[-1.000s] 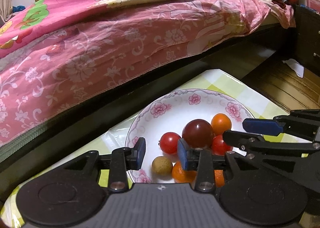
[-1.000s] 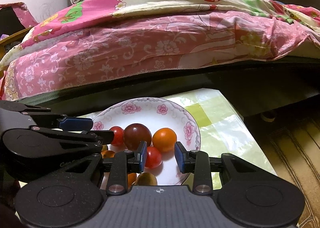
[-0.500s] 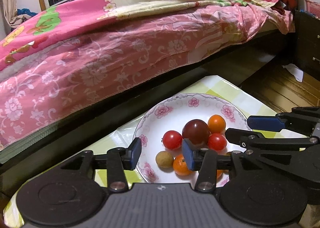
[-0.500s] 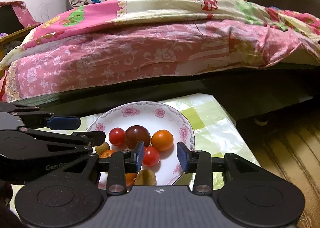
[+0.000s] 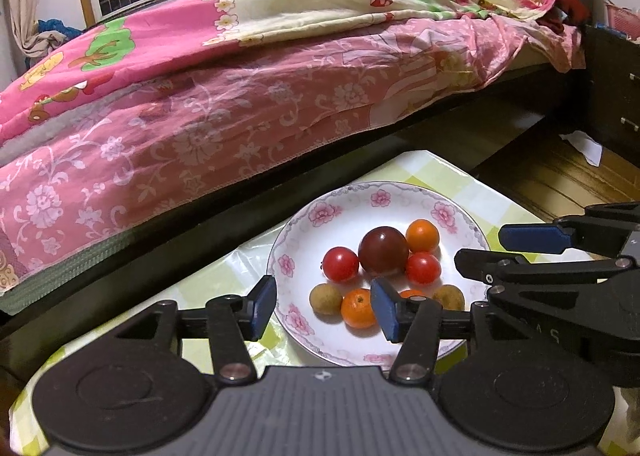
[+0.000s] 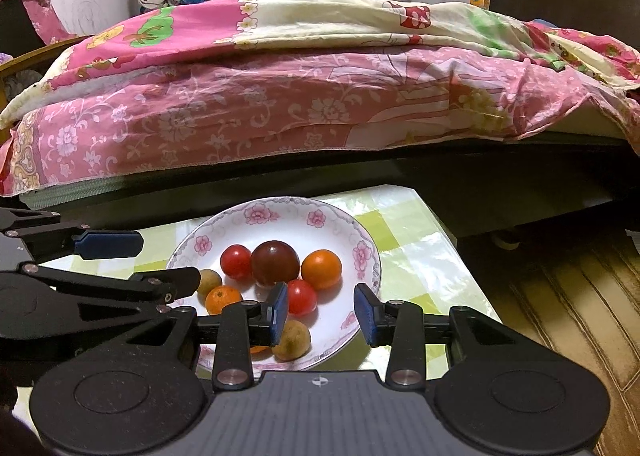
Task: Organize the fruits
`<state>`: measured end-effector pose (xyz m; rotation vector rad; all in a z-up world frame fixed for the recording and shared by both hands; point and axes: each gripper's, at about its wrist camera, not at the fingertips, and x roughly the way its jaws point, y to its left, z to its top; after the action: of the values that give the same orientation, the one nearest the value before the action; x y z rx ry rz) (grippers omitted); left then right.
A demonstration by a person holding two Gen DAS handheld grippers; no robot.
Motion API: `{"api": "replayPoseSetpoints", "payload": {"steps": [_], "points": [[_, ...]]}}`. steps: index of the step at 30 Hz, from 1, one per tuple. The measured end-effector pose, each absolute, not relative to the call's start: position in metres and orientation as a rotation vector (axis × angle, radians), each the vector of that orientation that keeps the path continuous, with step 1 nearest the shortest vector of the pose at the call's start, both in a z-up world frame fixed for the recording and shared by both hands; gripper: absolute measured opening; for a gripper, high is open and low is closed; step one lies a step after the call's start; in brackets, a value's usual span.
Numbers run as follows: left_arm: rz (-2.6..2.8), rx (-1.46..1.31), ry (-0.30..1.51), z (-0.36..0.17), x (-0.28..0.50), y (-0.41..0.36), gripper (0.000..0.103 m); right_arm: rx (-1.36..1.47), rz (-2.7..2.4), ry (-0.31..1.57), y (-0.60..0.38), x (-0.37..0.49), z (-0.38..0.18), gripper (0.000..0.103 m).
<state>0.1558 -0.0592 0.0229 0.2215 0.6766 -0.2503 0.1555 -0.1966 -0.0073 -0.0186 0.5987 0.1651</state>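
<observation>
We list: bed (image 6: 304, 95) behind; checked table (image 6: 404, 248); floral plate (image 5: 340, 207) on it, holding all fruits, dark plum (image 5: 383, 250) centremost; left gripper (image 5: 324, 308) and right gripper (image 6: 322, 310), both spread, holding nothing, above the plate's near rim.

One white floral-rimmed ceramic plate (image 5: 460, 211) holds eight fruits: two red cherry tomatoes (image 5: 340, 264), one dark maroon round tomato (image 5: 383, 250), three small orange citrus (image 5: 422, 235) (the nearest mostly hidden), and two tan round longans (image 5: 325, 298).
</observation>
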Motion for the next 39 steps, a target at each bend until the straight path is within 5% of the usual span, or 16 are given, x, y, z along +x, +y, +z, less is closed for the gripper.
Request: {"api": "replayPoseSetpoints", "payload": {"steps": [13,39], "points": [[-0.2,0.242,0.635,0.03,0.131,-0.051,0.086,-0.037,0.157,0.597,-0.194,0.138,-0.002,0.035],[-0.174,0.143,0.653,0.039,0.094,-0.035,0.09,-0.065,0.149,0.573,-0.187,0.105,0.01,0.035]]}}
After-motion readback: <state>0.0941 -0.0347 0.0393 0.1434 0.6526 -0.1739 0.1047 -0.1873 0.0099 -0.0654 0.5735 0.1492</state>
